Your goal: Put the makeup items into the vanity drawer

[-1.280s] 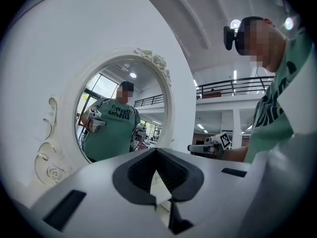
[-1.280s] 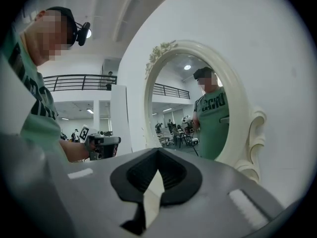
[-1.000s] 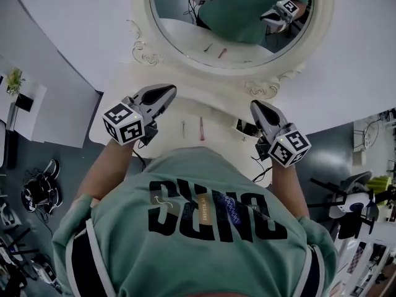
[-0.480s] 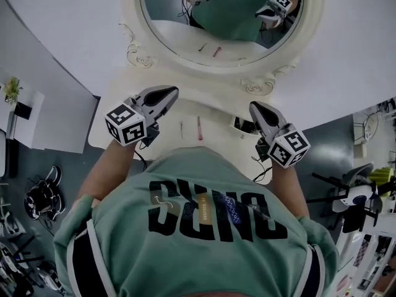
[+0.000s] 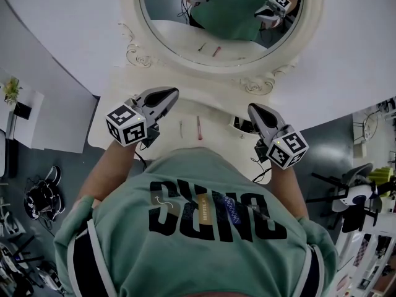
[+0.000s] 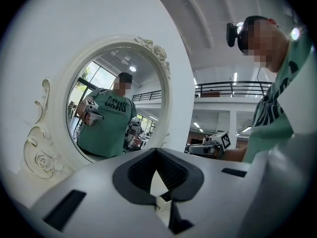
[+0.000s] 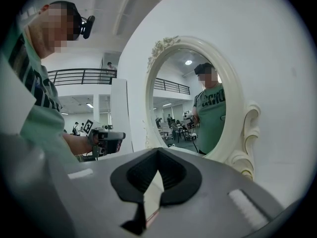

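On the white vanity top (image 5: 216, 104) lie a pink stick (image 5: 199, 127), a thin silvery tool (image 5: 181, 129) and a small dark item (image 5: 245, 126). My left gripper (image 5: 169, 92) hovers left of the two thin items, shut with nothing in it. To the right, my right gripper (image 5: 252, 107) hangs over the dark item, jaws together and empty. In the left gripper view the left gripper (image 6: 157, 156) faces the mirror; the right gripper (image 7: 157, 155) does the same in its own view. No drawer shows; the person's torso hides the vanity's front.
An oval mirror (image 5: 223, 17) in an ornate white frame (image 5: 260, 85) stands behind the vanity top, reflecting the person and both grippers. White wall surrounds it. Grey floor with cables and equipment (image 5: 40, 193) lies at the left, more gear (image 5: 356, 206) at the right.
The head view has shifted slightly, so the mirror sits a little further left. Both grippers hold nearly the same places over the vanity top, still shut.
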`<state>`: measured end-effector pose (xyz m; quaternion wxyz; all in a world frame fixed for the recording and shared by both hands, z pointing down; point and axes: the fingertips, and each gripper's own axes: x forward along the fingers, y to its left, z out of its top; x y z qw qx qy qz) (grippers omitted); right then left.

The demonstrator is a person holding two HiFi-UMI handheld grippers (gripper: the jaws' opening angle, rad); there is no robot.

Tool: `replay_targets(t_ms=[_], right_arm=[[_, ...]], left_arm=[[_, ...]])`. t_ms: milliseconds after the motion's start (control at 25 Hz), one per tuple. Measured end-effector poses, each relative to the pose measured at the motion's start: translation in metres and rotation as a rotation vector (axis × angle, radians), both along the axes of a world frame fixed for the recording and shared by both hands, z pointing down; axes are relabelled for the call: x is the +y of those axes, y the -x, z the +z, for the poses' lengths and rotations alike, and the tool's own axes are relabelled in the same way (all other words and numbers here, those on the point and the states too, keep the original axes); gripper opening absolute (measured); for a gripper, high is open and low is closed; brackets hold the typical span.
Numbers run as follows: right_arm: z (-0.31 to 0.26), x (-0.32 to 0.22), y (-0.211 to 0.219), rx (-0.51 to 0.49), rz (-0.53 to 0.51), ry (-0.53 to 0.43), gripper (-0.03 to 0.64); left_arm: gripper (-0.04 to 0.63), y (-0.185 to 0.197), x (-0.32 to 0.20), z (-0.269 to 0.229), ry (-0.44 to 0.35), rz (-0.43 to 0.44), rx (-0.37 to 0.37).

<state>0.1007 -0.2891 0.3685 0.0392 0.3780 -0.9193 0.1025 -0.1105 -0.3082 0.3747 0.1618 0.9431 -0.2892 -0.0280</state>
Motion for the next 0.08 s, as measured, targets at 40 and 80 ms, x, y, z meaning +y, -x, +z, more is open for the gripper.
replay_targets(t_ms=[40, 80], right_arm=[[0.0009, -0.0001, 0.0014, 0.004, -0.003, -0.001, 0.008], [0.0019, -0.0002, 0.0028, 0.009, -0.006, -0.002, 0.008]], left_arm=[[0.003, 0.0000, -0.0001, 0.0008, 0.001, 0.001, 0.000], [0.003, -0.0001, -0.0002, 0.0016, 0.002, 0.002, 0.000]])
